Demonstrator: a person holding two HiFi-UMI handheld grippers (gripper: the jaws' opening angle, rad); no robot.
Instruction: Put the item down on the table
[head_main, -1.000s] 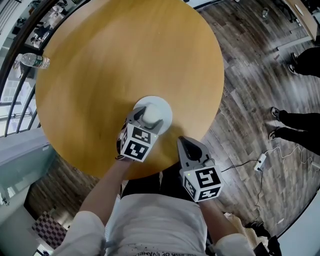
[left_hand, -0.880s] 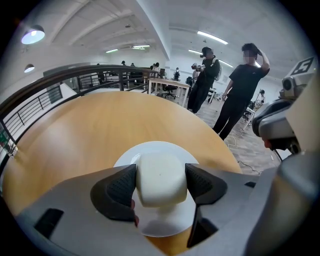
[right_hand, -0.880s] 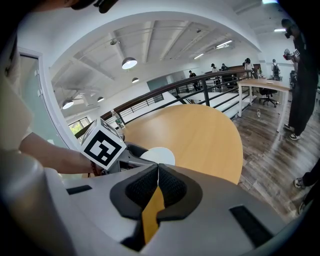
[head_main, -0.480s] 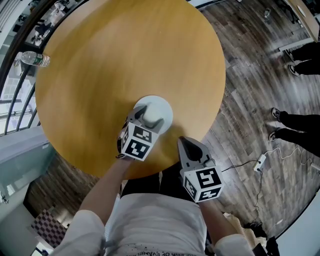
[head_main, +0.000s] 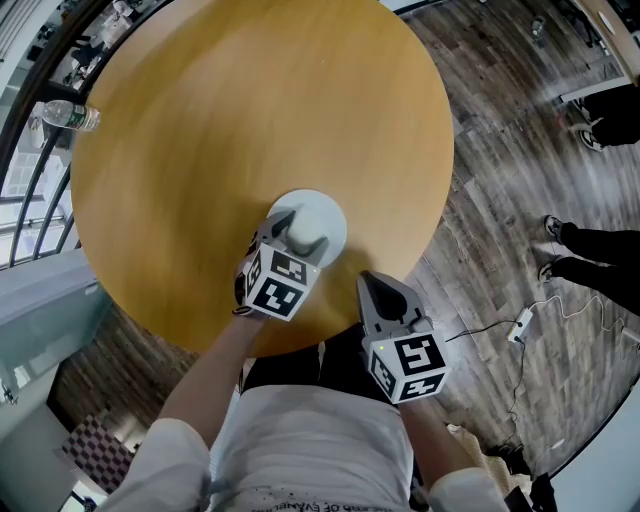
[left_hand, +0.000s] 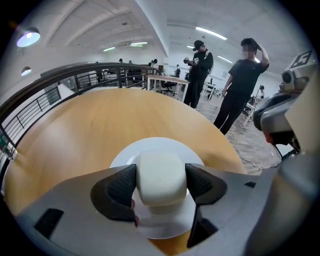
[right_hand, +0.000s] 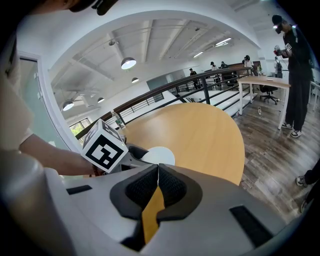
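A white rounded block (left_hand: 161, 176) sits between the dark pads of my left gripper (head_main: 298, 236), which is shut on it. The block is over a white plate (left_hand: 158, 147) that lies on the round wooden table (head_main: 230, 120); whether the block touches the plate I cannot tell. In the head view the plate (head_main: 325, 212) shows near the table's front edge. My right gripper (head_main: 376, 292) is shut with nothing in it, held off the table's edge to the right of the left one. In the right gripper view its jaws (right_hand: 157, 184) meet, and the left gripper's marker cube (right_hand: 104, 145) shows beside the plate (right_hand: 161, 154).
A plastic water bottle (head_main: 68, 117) lies at the table's far left edge by a dark railing (head_main: 25, 190). Two people (left_hand: 235, 87) stand on the wood floor beyond the table. A cable and plug (head_main: 520, 322) lie on the floor at right.
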